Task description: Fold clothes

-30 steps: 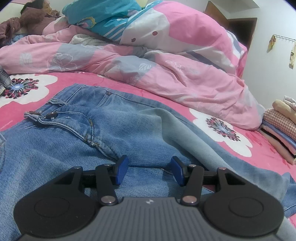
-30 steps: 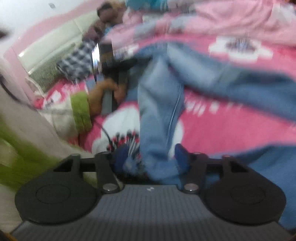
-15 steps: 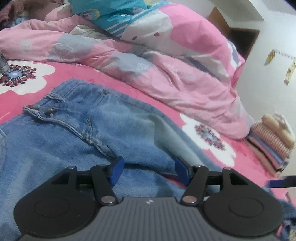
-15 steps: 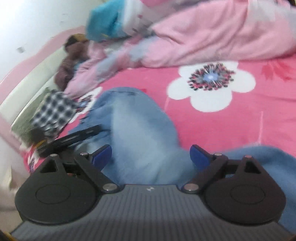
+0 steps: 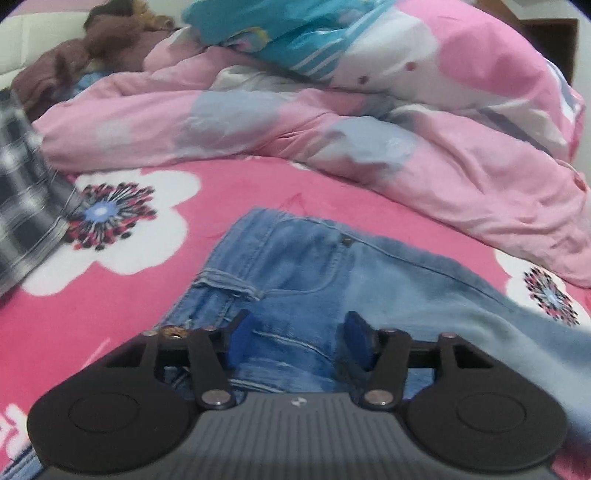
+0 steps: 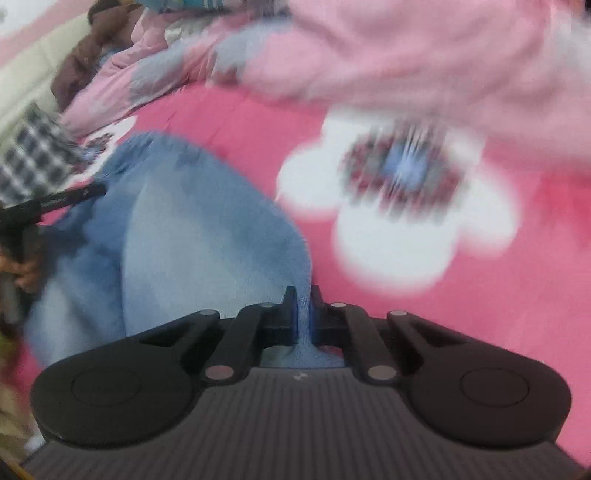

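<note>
Light blue jeans lie on the pink flowered bedsheet, waistband toward the far left. My left gripper hovers just over the hip area, open, with only denim under its blue pads. In the blurred right wrist view, the jeans bulge up in a fold. My right gripper is shut on a pinch of the denim edge. At that view's left edge the other gripper and a person's hand show.
A rumpled pink quilt fills the back of the bed, with a teal striped cloth and a brown garment on it. A black-and-white checked garment lies at the left. White flower prints dot the sheet.
My right gripper went from wide open to shut on the jeans' edge. The left gripper shifted toward the waistband, so the folded pile at the right has left its view.
</note>
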Motion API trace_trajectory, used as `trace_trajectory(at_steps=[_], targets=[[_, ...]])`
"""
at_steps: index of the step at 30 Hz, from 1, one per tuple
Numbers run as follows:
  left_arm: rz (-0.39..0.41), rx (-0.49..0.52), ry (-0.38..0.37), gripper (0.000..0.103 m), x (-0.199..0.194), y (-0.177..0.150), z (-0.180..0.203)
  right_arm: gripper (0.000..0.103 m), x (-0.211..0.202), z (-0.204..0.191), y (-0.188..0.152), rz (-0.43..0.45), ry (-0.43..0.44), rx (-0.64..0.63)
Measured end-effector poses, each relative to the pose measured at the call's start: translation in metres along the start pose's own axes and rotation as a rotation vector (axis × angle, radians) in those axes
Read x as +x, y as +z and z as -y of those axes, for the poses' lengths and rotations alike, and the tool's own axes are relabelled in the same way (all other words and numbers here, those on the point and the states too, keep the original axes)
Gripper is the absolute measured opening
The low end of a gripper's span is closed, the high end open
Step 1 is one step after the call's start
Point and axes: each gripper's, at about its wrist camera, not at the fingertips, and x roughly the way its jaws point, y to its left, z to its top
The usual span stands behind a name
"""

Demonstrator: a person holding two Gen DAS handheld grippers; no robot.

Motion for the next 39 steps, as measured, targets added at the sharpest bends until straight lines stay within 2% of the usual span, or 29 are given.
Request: trace_trajectory(at_steps=[4, 6, 8, 11, 13, 15, 17, 20, 21, 23, 30, 34, 37, 39], targets=[[0.026, 0.022, 0.015, 0.055, -0.001, -0.005, 0.004, 0.004, 0.001, -0.010, 0.031, 0.085, -0.172, -0.169], [0.036, 0.047, 0.031, 0.055, -0.001, -0.010, 0.007, 0.005, 0.020, -0.007, 0.035, 0.073, -0.223, -0.203], [0.042, 0.069, 0.042, 0.056, 0.002, -0.012, 0.011, 0.007, 0.048, 0.001, 0.031, 0.039, -0.252, -0.204], [0.038, 0.094, 0.052, 0.058, 0.006, -0.013, 0.016, 0.016, 0.086, 0.013, 0.021, -0.044, -0.264, -0.193], [0.036, 0.101, 0.050, 0.059, 0.006, -0.012, 0.016, 0.020, 0.081, 0.014, 0.019, -0.015, -0.267, -0.197], [0.043, 0.092, 0.039, 0.060, 0.003, -0.011, 0.015, 0.046, 0.064, 0.015, 0.024, -0.025, -0.273, -0.188], [0.057, 0.080, 0.029, 0.060, 0.001, -0.011, 0.013, 0.057, 0.046, 0.015, 0.028, -0.030, -0.273, -0.184], [0.068, 0.063, 0.017, 0.060, 0.001, -0.012, 0.011, 0.065, 0.010, 0.009, 0.042, 0.002, -0.198, -0.211], [0.065, 0.059, 0.014, 0.061, 0.003, -0.012, 0.011, 0.071, 0.001, 0.002, 0.050, 0.031, -0.155, -0.217], [0.064, 0.052, 0.007, 0.061, 0.006, -0.014, 0.010, 0.076, -0.005, -0.016, 0.066, 0.075, -0.052, -0.229], [0.103, 0.018, -0.044, 0.063, 0.006, -0.022, 0.002, 0.077, 0.081, -0.113, 0.121, 0.086, 0.315, -0.328], [0.099, -0.001, -0.067, 0.063, 0.007, -0.023, -0.002, 0.075, 0.165, -0.150, 0.157, 0.012, 0.382, -0.301], [0.097, -0.016, -0.087, 0.063, 0.009, -0.023, -0.005, 0.074, 0.220, -0.163, 0.178, -0.042, 0.409, -0.207], [0.099, -0.030, -0.101, 0.063, 0.009, -0.024, -0.008, 0.068, 0.247, -0.166, 0.183, -0.091, 0.435, -0.145]])
